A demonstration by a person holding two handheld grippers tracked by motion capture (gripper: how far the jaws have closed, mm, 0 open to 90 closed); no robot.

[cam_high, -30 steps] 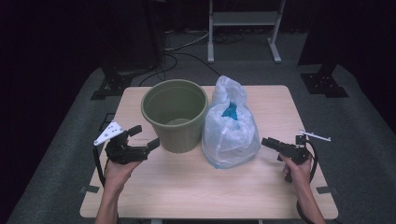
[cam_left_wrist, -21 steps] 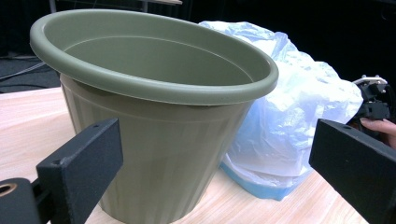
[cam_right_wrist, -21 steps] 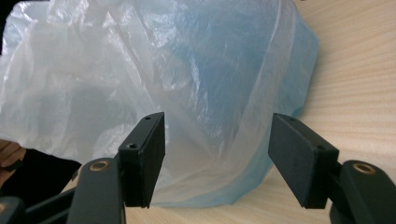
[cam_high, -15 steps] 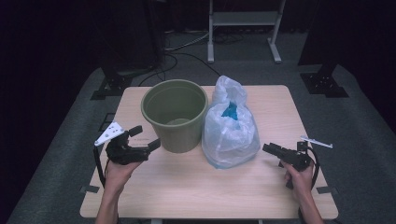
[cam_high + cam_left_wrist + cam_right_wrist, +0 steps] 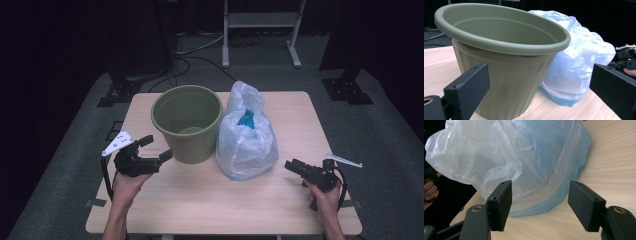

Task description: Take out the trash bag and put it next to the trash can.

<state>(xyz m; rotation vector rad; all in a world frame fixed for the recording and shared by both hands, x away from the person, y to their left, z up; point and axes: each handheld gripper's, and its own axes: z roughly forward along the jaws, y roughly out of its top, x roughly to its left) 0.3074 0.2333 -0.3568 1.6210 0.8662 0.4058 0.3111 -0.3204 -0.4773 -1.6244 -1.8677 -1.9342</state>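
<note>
An olive-green plastic pot (image 5: 187,122) stands upright at the left-centre of the wooden table (image 5: 210,200). Touching its right side is a translucent white plastic bag (image 5: 247,137) with something blue inside. My left gripper (image 5: 156,148) hovers open just left of the pot, whose ribbed wall (image 5: 506,85) shows between the jaws in the left gripper view. My right gripper (image 5: 292,166) is open, low over the table and a short way right of the bag. The bag (image 5: 524,162) is framed between the jaws in the right gripper view. Neither gripper holds anything.
Bare table lies in front of the pot and bag. Behind the table on the dark floor are a white metal rack (image 5: 260,30), loose cables (image 5: 200,55) and black stand feet (image 5: 120,92) (image 5: 347,87).
My right gripper has drifted slightly toward the near edge of the table. The left gripper, pot and bag stay where they were.
</note>
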